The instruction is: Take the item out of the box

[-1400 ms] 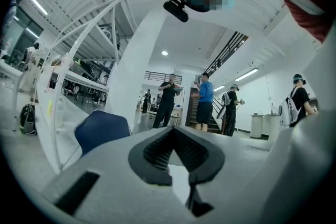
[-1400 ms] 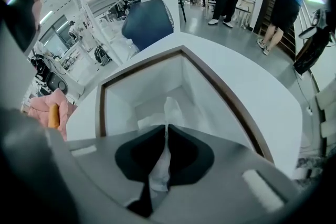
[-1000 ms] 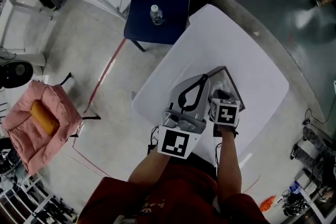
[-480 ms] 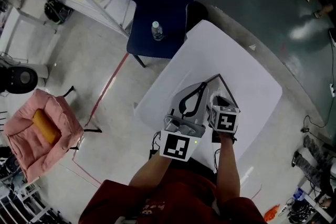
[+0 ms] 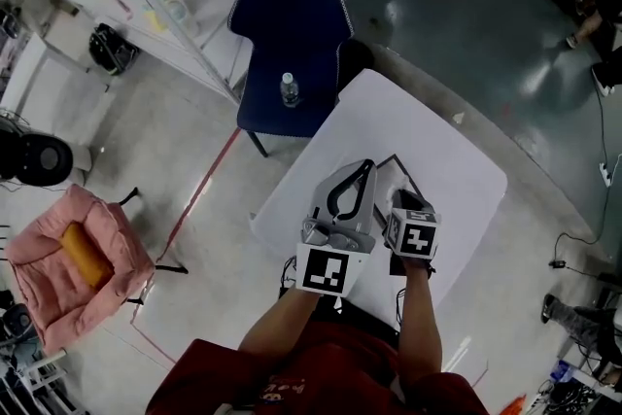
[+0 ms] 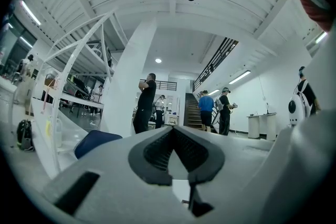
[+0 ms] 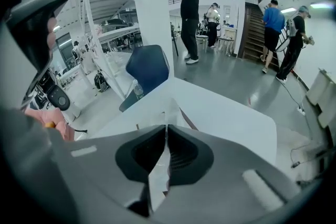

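Note:
On the white table [image 5: 437, 141] lies a flat, dark-edged box [image 5: 398, 168]; in the right gripper view its edges and a pale flap [image 7: 173, 110] show just beyond the jaws. What it holds is hidden. My left gripper [image 5: 368, 166] hangs over the box's left part, shut and empty, and its own view looks level across the hall [image 6: 172, 129]. My right gripper [image 5: 404, 195] is over the box's near right side, jaws shut with nothing between them [image 7: 167, 128].
A dark blue chair [image 5: 292, 24] with a water bottle [image 5: 289, 89] on its seat stands at the table's far left corner. A pink cushioned seat [image 5: 63, 258] is on the floor at left. Several people [image 7: 188, 13] stand in the hall beyond.
The head view has drawn back and tilted, so the table looks smaller and sits higher in the picture. Both grippers stay shut over the box.

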Tool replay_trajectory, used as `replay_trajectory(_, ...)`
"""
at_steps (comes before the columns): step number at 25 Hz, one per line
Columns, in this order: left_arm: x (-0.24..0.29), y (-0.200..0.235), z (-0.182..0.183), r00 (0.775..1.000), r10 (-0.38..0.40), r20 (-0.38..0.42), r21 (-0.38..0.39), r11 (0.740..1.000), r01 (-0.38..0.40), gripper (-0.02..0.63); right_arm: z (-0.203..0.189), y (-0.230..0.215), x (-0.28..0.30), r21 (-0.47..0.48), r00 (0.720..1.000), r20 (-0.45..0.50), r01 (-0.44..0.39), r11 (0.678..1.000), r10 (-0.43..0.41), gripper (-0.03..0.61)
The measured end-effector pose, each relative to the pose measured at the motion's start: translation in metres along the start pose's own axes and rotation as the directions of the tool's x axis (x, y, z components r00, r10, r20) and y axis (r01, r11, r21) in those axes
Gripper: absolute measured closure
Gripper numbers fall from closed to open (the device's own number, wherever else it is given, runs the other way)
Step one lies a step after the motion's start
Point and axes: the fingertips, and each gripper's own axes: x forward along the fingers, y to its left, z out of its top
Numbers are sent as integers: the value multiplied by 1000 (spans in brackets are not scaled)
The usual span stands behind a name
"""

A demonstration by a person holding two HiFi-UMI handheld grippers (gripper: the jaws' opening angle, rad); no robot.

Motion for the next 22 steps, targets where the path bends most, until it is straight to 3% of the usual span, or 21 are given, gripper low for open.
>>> replay_trajectory(10, -15, -18, 36, 999, -40, 33, 24, 999, 40, 612, 40, 15, -66, 4, 986, 165, 1, 1000, -1, 568)
replay_trajectory(22, -17, -52, 67, 998, -44, 50, 75, 996, 40, 612, 80, 9, -136, -22, 943, 331, -26, 999, 32, 568)
